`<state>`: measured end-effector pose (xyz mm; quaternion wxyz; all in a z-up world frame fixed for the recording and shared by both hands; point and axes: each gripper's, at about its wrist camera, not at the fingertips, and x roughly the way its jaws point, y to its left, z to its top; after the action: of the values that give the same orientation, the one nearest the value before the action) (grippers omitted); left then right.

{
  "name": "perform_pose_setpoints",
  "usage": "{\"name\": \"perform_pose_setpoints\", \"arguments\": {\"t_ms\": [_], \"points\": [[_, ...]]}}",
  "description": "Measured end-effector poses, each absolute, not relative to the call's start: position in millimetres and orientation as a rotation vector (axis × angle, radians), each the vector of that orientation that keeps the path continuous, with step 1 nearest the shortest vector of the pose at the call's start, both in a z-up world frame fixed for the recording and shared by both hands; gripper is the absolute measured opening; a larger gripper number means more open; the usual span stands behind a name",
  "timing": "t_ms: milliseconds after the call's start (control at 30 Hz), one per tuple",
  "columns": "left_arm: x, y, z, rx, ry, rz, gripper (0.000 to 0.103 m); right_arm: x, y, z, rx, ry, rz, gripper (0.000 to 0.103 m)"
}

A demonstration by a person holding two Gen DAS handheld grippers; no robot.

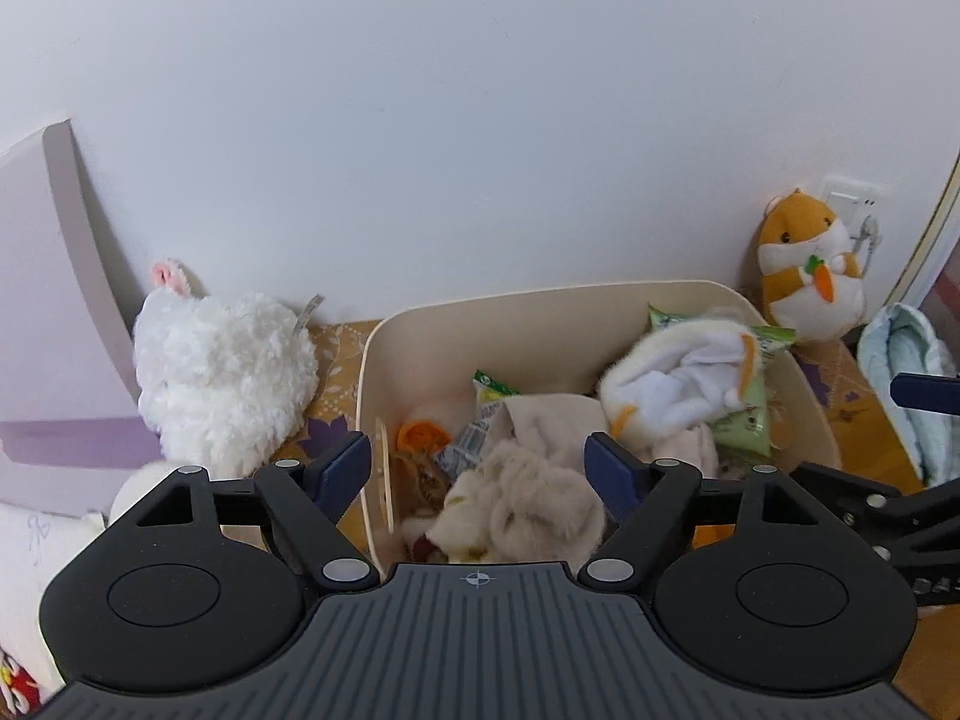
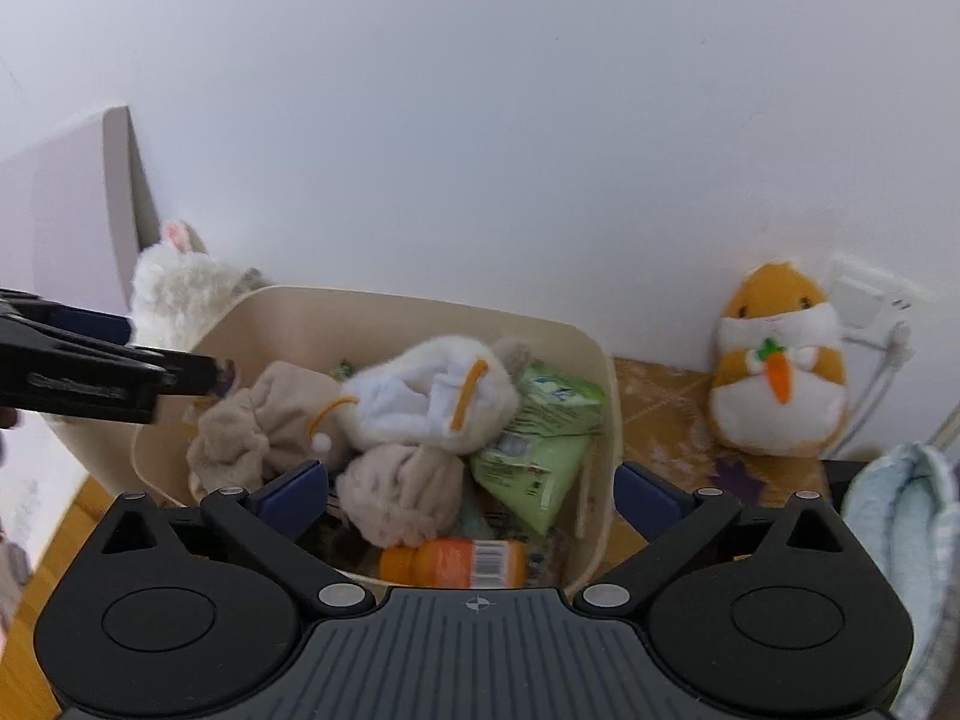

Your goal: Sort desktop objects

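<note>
Fingers, left view: left fingers spread wide, pinching nothing.
Bin, left view: cream bin ahead of them, beige plush lying between the tips, white plush beyond-right.
Fingers, right view: right fingers spread, empty.
Bin, right view: orange bottle just below the tips; green packets ahead-right.

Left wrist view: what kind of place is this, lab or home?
Most likely a home room, probably a bedroom or child's desk. A hamster plush and a white fluffy plush sit against a plain wall by a wall socket, beside a cream bin of soft toys and snack packets.
</note>
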<state>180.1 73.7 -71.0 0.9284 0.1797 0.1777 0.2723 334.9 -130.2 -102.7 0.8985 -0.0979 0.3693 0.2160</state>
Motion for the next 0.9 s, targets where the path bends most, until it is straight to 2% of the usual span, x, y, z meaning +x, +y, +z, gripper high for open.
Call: {"name": "perform_pose_setpoints", "arguments": {"t_ms": [533, 900], "points": [[72.4, 23.9, -85.6, 0.364, 0.406, 0.536, 0.080, 239.9, -155.1, -55.6, -0.177, 0.746, 0.389, 0.103], [-6.3, -2.6, -94.7, 0.392, 0.426, 0.562, 0.080, 161.7, -177.5, -31.0, -0.085, 0.800, 0.372, 0.103]]}}
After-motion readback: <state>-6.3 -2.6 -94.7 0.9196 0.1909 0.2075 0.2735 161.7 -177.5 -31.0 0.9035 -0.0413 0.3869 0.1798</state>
